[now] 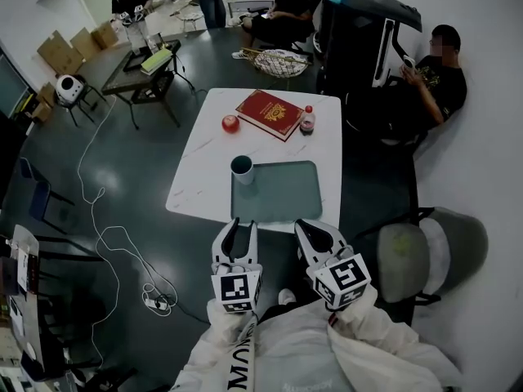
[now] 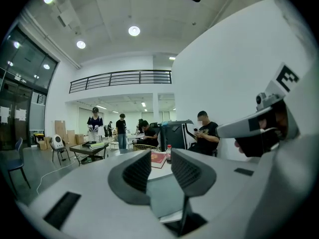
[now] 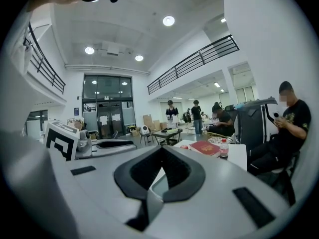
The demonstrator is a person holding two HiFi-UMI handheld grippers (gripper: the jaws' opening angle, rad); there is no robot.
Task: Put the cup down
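Note:
A dark teal cup [image 1: 242, 170] stands upright on the far left corner of a teal tray [image 1: 286, 194], on the white marble table [image 1: 200, 170]. Neither gripper touches it. Both grippers hang off the table's near edge, pulled back from the tray. My left gripper [image 1: 239, 229] [image 2: 160, 158] has a gap between its jaws and nothing in it. My right gripper [image 1: 315, 233] [image 3: 162, 151] has its jaw tips together and holds nothing. The cup does not show in either gripper view.
At the table's far end lie a red book [image 1: 270, 113], a small red-capped bottle [image 1: 307, 120] and a round red object [image 1: 230, 123]. A grey chair [image 1: 425, 256] stands to my right. A white cable [image 1: 122, 243] trails over the floor at left. Several people sit beyond the table.

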